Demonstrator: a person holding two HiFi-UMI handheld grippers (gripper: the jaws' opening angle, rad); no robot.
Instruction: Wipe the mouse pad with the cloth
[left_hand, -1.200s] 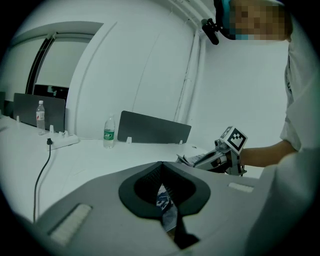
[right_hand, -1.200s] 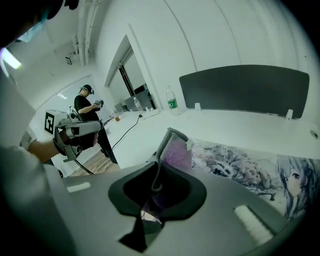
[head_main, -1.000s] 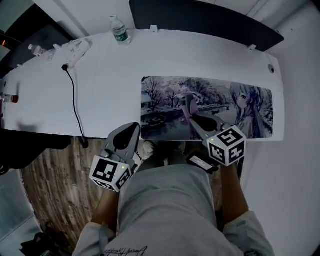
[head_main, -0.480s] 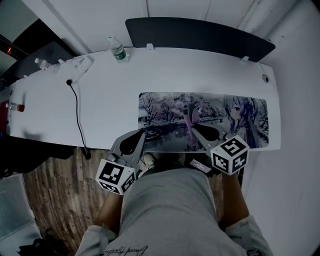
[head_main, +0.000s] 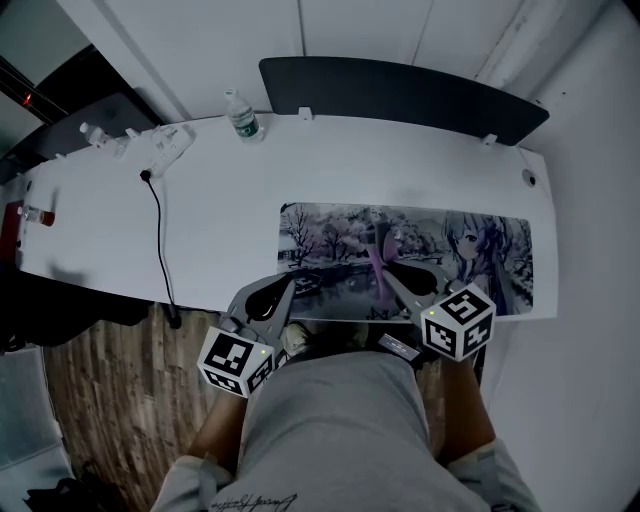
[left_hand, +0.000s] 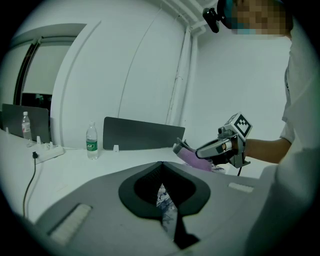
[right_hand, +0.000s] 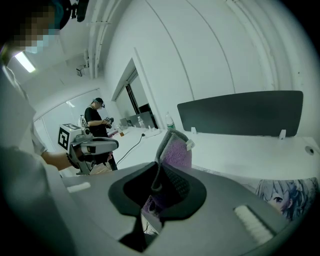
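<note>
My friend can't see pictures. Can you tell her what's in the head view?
The right gripper holds a purple cloth over a long anime-print mouse pad on a white desk. The left gripper hovers at the desk's near edge.

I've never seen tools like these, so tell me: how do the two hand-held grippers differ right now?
The right gripper is shut on a purple cloth; the left gripper is shut and empty. The right gripper's tips are over the mouse pad; the left gripper sits at the desk's front edge by the pad's left corner. Both are grey and alike in shape.
</note>
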